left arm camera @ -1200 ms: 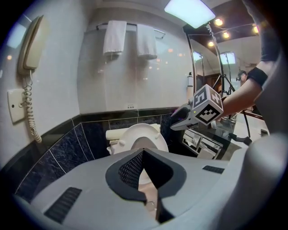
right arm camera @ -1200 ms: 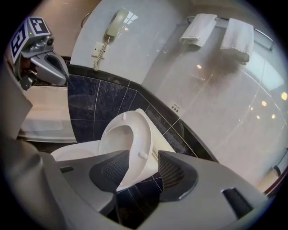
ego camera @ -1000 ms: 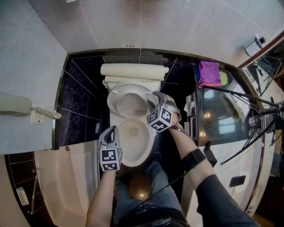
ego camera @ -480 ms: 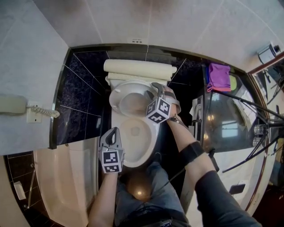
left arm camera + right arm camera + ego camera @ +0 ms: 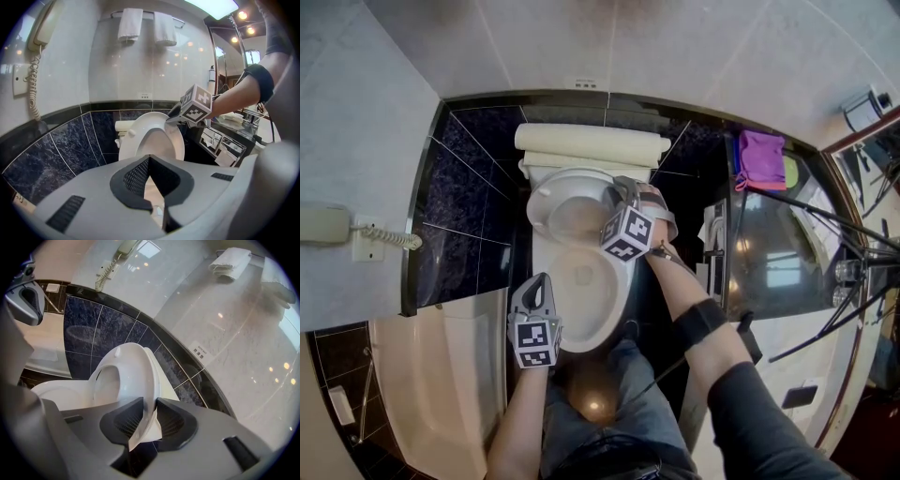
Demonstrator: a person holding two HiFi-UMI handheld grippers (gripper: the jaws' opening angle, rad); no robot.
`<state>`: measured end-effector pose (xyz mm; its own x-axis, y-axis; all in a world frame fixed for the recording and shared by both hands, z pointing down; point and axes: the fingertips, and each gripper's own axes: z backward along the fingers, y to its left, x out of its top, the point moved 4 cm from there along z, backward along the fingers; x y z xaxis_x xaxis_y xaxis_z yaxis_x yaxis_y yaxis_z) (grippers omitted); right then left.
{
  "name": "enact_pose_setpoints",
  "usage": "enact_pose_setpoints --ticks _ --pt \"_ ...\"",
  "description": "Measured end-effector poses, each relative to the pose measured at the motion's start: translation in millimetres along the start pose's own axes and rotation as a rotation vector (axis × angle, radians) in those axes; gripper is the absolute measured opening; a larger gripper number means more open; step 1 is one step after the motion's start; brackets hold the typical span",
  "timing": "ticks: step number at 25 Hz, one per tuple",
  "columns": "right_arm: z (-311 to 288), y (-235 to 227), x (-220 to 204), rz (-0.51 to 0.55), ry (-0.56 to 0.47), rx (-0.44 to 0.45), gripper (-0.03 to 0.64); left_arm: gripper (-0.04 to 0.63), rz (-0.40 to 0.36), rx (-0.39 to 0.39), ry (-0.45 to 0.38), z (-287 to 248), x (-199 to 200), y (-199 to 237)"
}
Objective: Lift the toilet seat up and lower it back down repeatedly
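toilet seat [image 5: 138, 363] raised steeply, long axis upward, right hand-held gripper [image 5: 150, 405] closing, pinching edge

The head view looks steeply down from overhead, with the raised toilet seat [image 5: 542, 202] just above centre, the left gripper [image 5: 539, 279] at 6 o'clock of it and the right gripper [image 5: 619, 187] at 3 o'clock. The left gripper view sits low and farther off, facing the back wall [image 5: 140, 61] over its own jaws. There the toilet seat [image 5: 129, 140] stands mid-frame, with the right gripper [image 5: 172, 117] at 1 o'clock. The right gripper view is tilted and very near. The toilet seat [image 5: 136, 362] rises from between its jaws, and the left gripper [image 5: 28, 296] shows at 10 o'clock. All three views share the toilet seat.
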<state>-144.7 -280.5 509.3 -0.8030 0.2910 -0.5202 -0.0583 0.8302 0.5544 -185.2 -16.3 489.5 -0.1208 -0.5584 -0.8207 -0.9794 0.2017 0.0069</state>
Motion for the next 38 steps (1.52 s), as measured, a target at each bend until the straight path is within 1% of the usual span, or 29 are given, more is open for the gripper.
enact_pose_setpoints --ticks 6,10,14,20,26,32,38 --pt "25.0 17.0 3.6 0.047 -0.011 -0.004 0.104 0.000 0.000 -0.021 0.028 6.8 -13.2 -6.6" --pt "46.7 36.0 4.6 0.076 -0.008 -0.016 0.101 0.000 0.011 -0.025 0.053 15.7 -30.5 -6.3" --pt "73.1 59.2 4.3 0.095 -0.010 -0.049 0.098 0.000 0.014 -0.048 0.075 28.0 -42.4 -9.4" --pt "104.4 99.9 0.6 0.124 -0.006 -0.083 0.095 0.000 0.004 -0.067 0.097 38.0 -68.1 -8.2" --pt "134.2 147.1 -5.0 0.168 0.002 -0.074 0.095 0.000 -0.013 -0.108 0.112 39.7 -90.2 -21.3" --pt "157.4 195.8 -14.4 0.176 0.013 -0.065 0.089 0.000 -0.025 -0.155 0.114 33.5 -105.3 -30.6" --pt "173.3 241.7 -27.7 0.203 0.036 -0.053 0.084 0.000 -0.030 -0.184 0.112 30.6 -119.9 -37.7"
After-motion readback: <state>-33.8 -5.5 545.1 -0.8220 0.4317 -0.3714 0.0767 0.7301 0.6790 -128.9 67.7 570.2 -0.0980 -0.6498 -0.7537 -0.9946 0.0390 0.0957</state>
